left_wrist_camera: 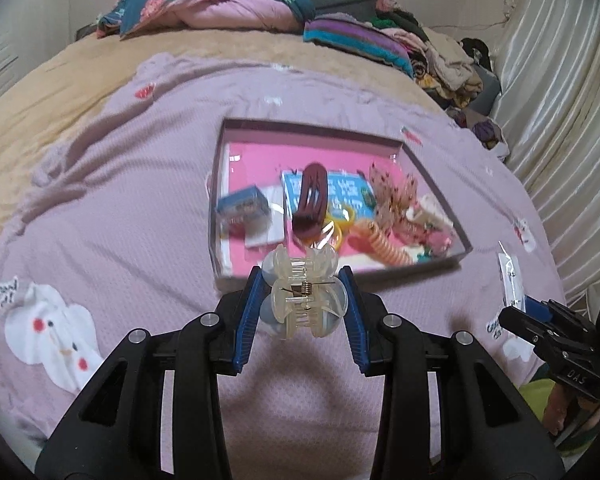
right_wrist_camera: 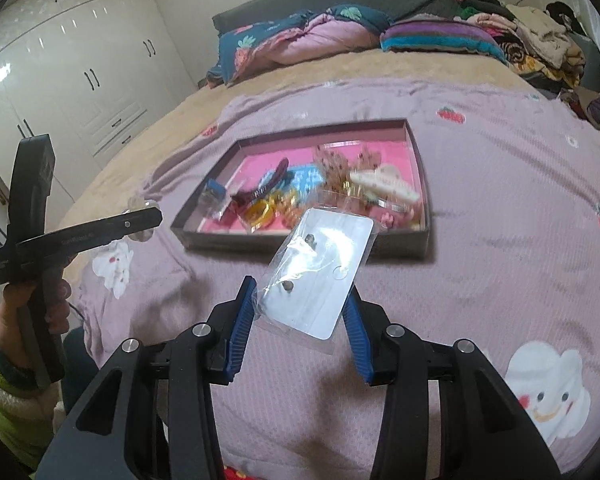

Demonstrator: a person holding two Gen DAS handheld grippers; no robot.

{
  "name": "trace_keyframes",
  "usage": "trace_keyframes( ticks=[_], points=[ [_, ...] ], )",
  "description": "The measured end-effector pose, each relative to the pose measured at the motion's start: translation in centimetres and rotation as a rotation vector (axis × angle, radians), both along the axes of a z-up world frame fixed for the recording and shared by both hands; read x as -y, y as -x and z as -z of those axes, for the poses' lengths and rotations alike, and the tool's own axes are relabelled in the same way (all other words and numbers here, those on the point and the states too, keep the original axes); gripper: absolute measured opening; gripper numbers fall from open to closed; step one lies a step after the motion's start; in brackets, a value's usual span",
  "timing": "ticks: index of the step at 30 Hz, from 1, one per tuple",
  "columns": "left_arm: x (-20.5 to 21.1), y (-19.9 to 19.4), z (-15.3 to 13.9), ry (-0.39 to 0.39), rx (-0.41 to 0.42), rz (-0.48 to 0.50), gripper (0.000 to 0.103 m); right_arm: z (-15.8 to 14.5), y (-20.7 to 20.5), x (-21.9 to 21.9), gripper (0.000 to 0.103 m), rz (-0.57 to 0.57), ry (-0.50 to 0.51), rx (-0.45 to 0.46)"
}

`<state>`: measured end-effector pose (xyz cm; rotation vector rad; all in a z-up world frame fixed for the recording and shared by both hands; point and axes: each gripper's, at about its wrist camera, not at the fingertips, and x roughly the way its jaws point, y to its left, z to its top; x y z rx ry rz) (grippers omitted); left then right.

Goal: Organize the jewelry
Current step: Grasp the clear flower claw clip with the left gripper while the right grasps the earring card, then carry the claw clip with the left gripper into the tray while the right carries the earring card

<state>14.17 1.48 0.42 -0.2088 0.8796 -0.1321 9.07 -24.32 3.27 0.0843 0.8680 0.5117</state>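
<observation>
Glossy clear plastic claw clip [left_wrist_camera: 303, 294]; matt knitted cloth blanket [left_wrist_camera: 120, 208].

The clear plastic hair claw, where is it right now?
In the left wrist view the clear hair claw sits pinched in the left gripper, held above the lilac blanket just short of the box.

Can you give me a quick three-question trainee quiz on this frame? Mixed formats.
1. True or false: the left tongs are closed on a clear claw hair clip.
2. Multiple choice: what do the right tongs hold? A) a yellow ring B) a white earring card in a clear sleeve C) a dark red hair clip
3. Fill in: the tray of accessories sits on a ____ blanket.

Key
1. True
2. B: the earring card sits between the blue pads; the dark red hair clip lies in the tray.
3. Lilac, with cartoon prints.
</observation>
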Motion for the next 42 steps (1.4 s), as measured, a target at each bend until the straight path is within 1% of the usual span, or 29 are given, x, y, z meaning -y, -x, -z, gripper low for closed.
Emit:
trace_keyframes(
  ticks=[6, 13, 17, 22, 25, 29, 37, 42],
  points=[
    [0.4, -1.3, -2.1, -0.016, 0.046, 0.008, 0.03, -2.0, -1.5, 0.3, 0.041, 0.018, -0.014, 0.044],
    [1.8, -3.4, -3.5, -0.03, 0.066, 0.033, 0.03, -4.4, -3.5, 0.8, 0.041, 0.043, -0.024, 0.104],
    [2.8, -4.8, -3.7, -0.041, 0.064, 0.055, 0.03, -5.4, -5.1, 1.2, 0.041, 0.054, -0.023, 0.124],
    [3.8, -6.0, -3.1, -0.047, 0.047, 0.077, 0.03, -5.7, -7.1, 1.9, 0.042, 0.07, -0.022, 0.13],
    [4.1, -6.8, -2.5, -0.049, 0.032, 0.081, 0.03, -5.5, -8.1, 2.0, 0.042, 0.059, -0.023, 0.123],
    [4.4, -7.6, -1.5, -0.051, 0.007, 0.091, 0.03, -4.9, -9.1, 1.4, 0.042, 0.036, 0.004, 0.12],
    [4.8, -8.6, 1.5, -0.067, -0.052, 0.101, 0.03, -1.8, -11.1, -0.9, 0.042, -0.02, 0.04, 0.057],
    [4.1, -8.8, 3.3, -0.065, -0.092, 0.09, 0.03, 0.0, -11.9, -2.3, 0.042, -0.048, 0.071, 0.025]
  ],
)
